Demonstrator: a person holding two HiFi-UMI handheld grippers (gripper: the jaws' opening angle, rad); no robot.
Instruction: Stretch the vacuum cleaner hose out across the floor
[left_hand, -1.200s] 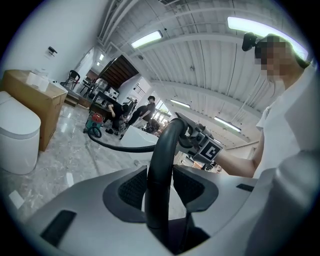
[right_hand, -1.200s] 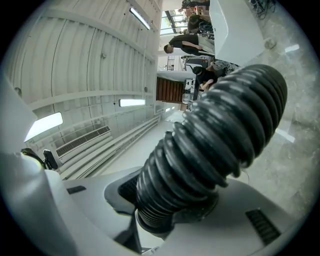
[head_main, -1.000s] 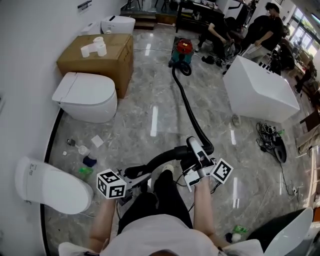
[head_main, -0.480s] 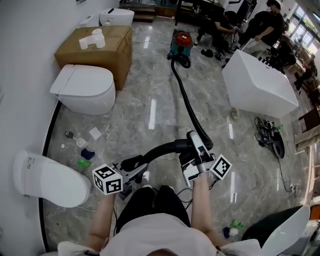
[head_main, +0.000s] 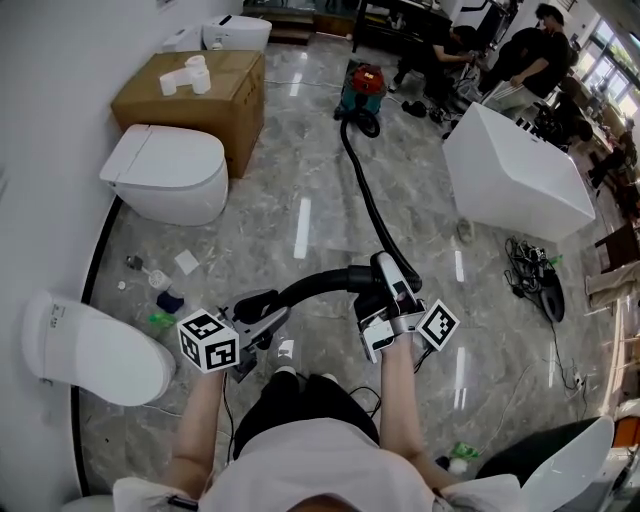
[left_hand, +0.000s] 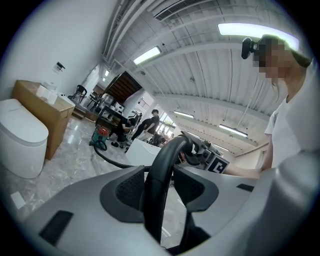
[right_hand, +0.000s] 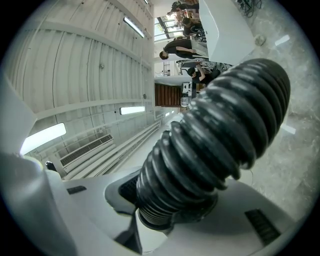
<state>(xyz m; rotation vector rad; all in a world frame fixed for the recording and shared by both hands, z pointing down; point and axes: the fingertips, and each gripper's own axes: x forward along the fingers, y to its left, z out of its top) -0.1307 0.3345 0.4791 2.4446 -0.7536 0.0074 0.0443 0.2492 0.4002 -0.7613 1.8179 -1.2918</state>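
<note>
A red and green vacuum cleaner (head_main: 364, 92) stands far up the floor. Its black ribbed hose (head_main: 372, 210) runs from there toward me in a nearly straight line. My right gripper (head_main: 390, 285) is shut on the ribbed hose (right_hand: 215, 145) just where it joins a smooth curved black tube (head_main: 310, 288). The tube arcs left to my left gripper (head_main: 258, 305), which is shut on its end (left_hand: 162, 185). Both grippers hold the hose above the floor in front of my legs. In the left gripper view the right gripper (left_hand: 200, 152) shows behind the tube.
Two white toilets (head_main: 165, 175) (head_main: 85, 350) and a cardboard box (head_main: 190, 95) with paper rolls line the left wall. A white bathtub (head_main: 515, 170) stands at right, with cables (head_main: 535, 275) beside it. Small bottles and litter (head_main: 160, 290) lie at left. People (head_main: 530, 50) are at the back.
My left gripper has lifted a little with the tube's end. The right gripper has hardly moved. The hose to the vacuum cleaner looks slightly straighter.
</note>
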